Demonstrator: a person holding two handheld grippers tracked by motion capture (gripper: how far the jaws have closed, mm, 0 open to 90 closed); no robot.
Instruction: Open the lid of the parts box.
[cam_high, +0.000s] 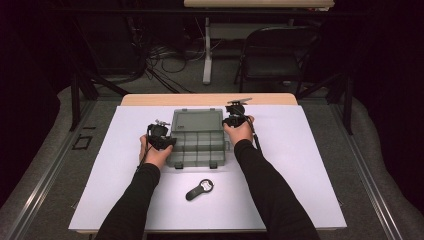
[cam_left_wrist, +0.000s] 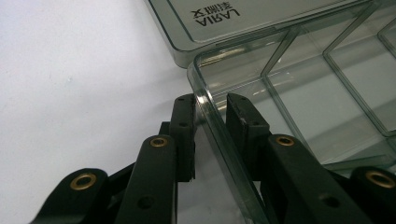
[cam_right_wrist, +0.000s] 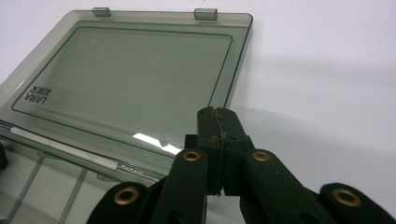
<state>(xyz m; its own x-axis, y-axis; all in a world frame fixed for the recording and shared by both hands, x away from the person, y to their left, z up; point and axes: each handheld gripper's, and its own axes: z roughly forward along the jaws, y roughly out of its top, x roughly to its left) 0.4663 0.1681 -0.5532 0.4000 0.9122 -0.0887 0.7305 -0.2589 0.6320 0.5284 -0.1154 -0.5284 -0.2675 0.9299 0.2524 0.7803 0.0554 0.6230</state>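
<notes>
The clear grey compartment box (cam_high: 197, 147) lies in the middle of the table (cam_high: 300, 165), with its lid (cam_high: 197, 120) opened flat toward the far edge. The left gripper (cam_left_wrist: 211, 109) has its jaws on both sides of the box's left wall; one pad (cam_left_wrist: 184, 121) touches it, so the jaws grip this wall. The right gripper (cam_right_wrist: 217, 122) is above the lid's right edge with its jaws closed on nothing. A black handheld device (cam_high: 199, 189) lies nearer the front edge.

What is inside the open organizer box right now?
The organizer box shows bare, empty compartments through its clear walls, split by dividers. The left gripper straddles its side wall. The near compartments are partly covered by that gripper, so their contents cannot be checked.
</notes>
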